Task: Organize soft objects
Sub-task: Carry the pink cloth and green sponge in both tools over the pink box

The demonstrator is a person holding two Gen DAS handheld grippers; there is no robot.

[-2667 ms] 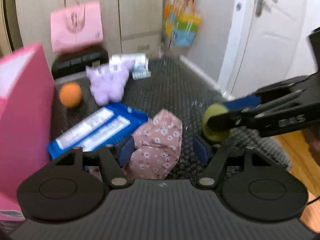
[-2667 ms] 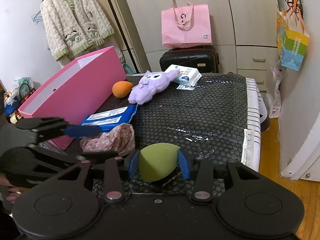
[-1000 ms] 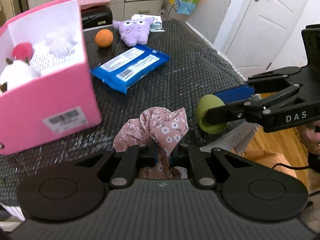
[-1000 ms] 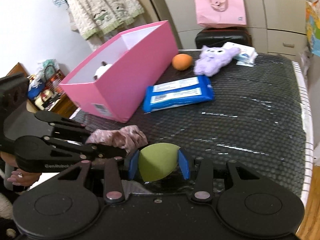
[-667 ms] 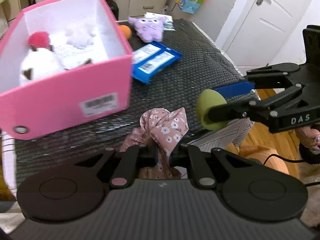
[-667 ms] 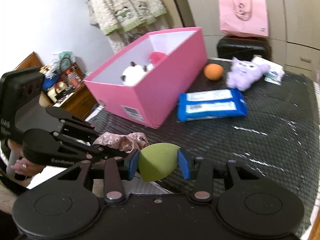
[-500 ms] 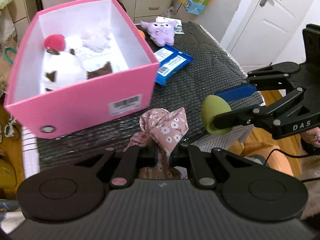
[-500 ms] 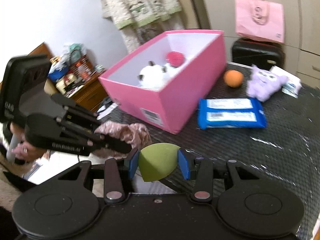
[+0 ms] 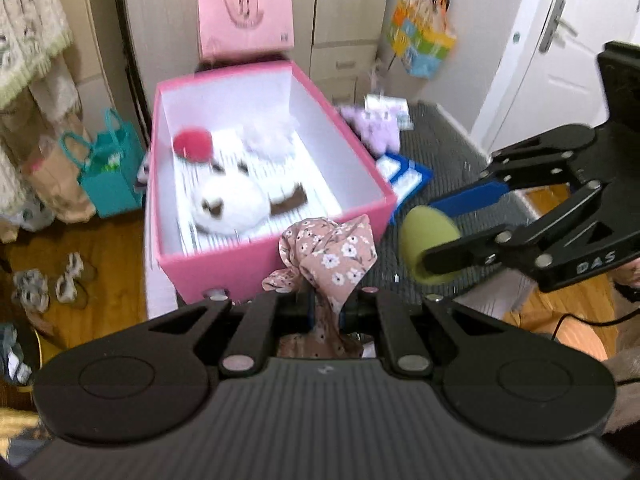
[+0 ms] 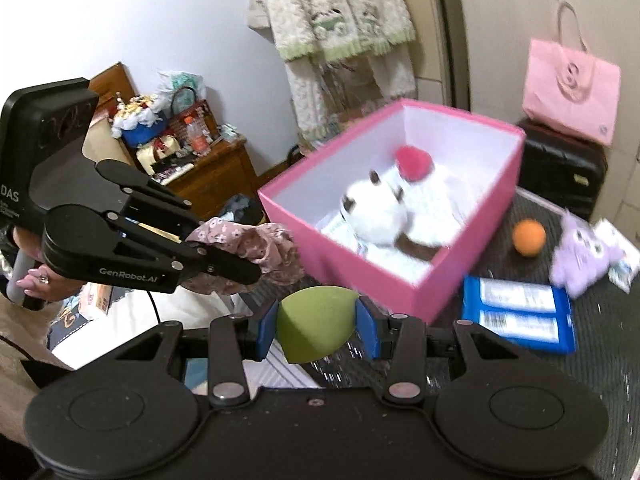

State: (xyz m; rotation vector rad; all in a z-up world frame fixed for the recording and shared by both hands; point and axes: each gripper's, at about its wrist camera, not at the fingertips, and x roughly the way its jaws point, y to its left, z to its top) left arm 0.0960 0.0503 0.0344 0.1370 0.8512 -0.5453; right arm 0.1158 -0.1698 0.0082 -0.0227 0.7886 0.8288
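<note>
My left gripper (image 9: 325,312) is shut on a pink floral cloth (image 9: 332,252), held in the air just in front of the near wall of the pink box (image 9: 248,264). It also shows in the right wrist view (image 10: 256,248). My right gripper (image 10: 316,330) is shut on a green sponge egg (image 10: 314,322), also seen in the left wrist view (image 9: 428,240), right of the box's near corner. The pink box (image 10: 360,268) holds a white plush (image 9: 228,200) and a red pompom (image 9: 192,142).
On the black mat (image 10: 560,392) right of the box lie a blue wipes pack (image 10: 516,314), an orange ball (image 10: 529,237) and a purple plush (image 10: 580,258). A black suitcase (image 10: 560,172) with a pink bag (image 10: 568,80) stands behind. A wooden cabinet (image 10: 208,176) stands left.
Both grippers have swung left, keeping hold of the cloth and the green sponge. The pink box now lies straight ahead of the left gripper and closer.
</note>
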